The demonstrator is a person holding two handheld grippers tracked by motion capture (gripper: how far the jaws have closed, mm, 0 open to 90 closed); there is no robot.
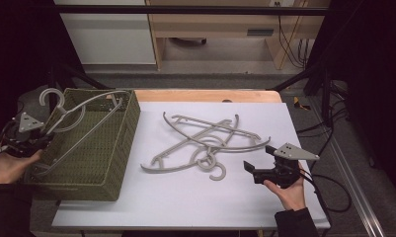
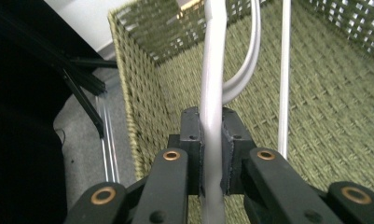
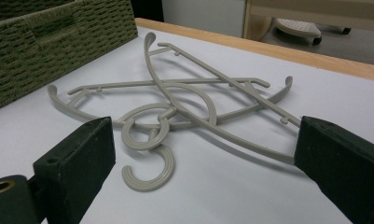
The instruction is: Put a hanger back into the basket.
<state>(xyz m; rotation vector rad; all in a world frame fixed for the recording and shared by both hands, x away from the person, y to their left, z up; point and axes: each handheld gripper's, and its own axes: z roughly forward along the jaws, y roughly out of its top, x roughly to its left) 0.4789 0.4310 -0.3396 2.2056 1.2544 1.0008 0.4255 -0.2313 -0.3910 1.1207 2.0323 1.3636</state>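
We see the left tool (image 1: 27, 140) pinching a hanger (image 1: 82, 116) that leans across the basket (image 1: 129, 123), near its left rim. The right tool (image 1: 264, 165) is spread on the surface (image 1: 185, 197), just beside two piled hangers (image 1: 205, 138); open surface lies nearer us.

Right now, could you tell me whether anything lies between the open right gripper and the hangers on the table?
Nothing visible does: bare table separates the right gripper from the hangers.
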